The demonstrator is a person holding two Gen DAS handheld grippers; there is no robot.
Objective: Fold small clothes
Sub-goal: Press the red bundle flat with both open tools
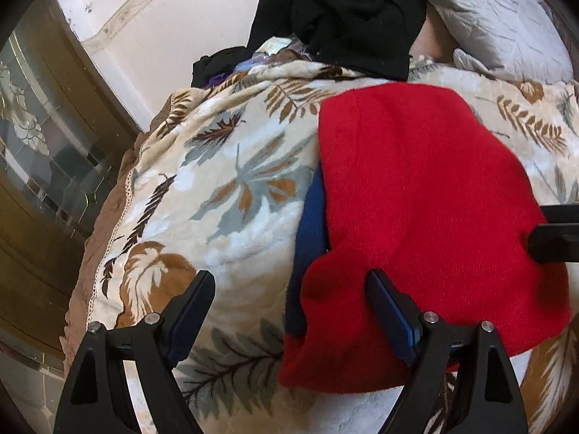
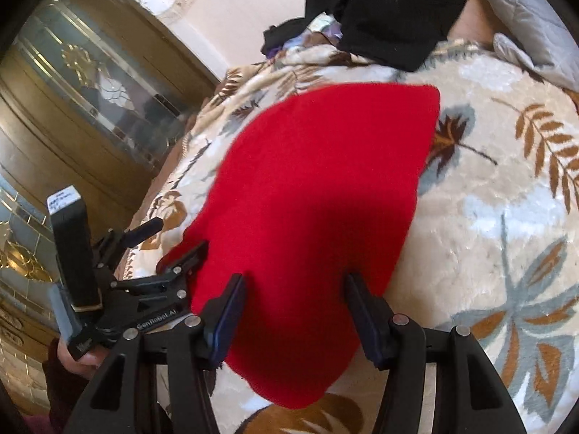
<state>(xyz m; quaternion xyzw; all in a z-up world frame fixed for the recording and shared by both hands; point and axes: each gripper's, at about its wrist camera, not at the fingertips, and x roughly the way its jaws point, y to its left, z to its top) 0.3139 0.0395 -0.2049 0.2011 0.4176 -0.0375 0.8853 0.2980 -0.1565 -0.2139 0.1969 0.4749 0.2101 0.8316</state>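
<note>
Jaws of left gripper (image 1: 291,276) spread wide, pinching nothing; one finger over the near left corner of the red knit garment (image 1: 416,199), the other over bare floral blanket (image 1: 224,181). Hovering low, no clear press on the cloth. Right gripper (image 2: 296,280) also apart, though less wide, straddling the near edge of the same red garment (image 2: 318,181), cloth lying under and between the fingers but not squeezed by the pads as far as can be seen. Both tools close side by side at the near hem, left one held by a hand (image 2: 72,358) partly in view.

Garment spread fairly flat on the blanket, reaching away from the grippers toward the far side of the bed. Strip of blue cloth (image 1: 311,217) showing under its left edge; cannot tell if lining, second layer or separate piece.

Judged light, soft and limp, a fuzzy knit: no stiffness to keep shape, likely to sag and stretch when lifted, not slippery, not fragile. Plush blanket underneath probably clinging to it, so dragging may wrinkle it. Best taken at the two near corners, pinching all layers together, blue included, otherwise risk of lifting only the top one.

Farther off: black clothes (image 1: 336,18) in a heap, grey pillow (image 1: 488,18), glass-panelled door (image 1: 43,144).
</note>
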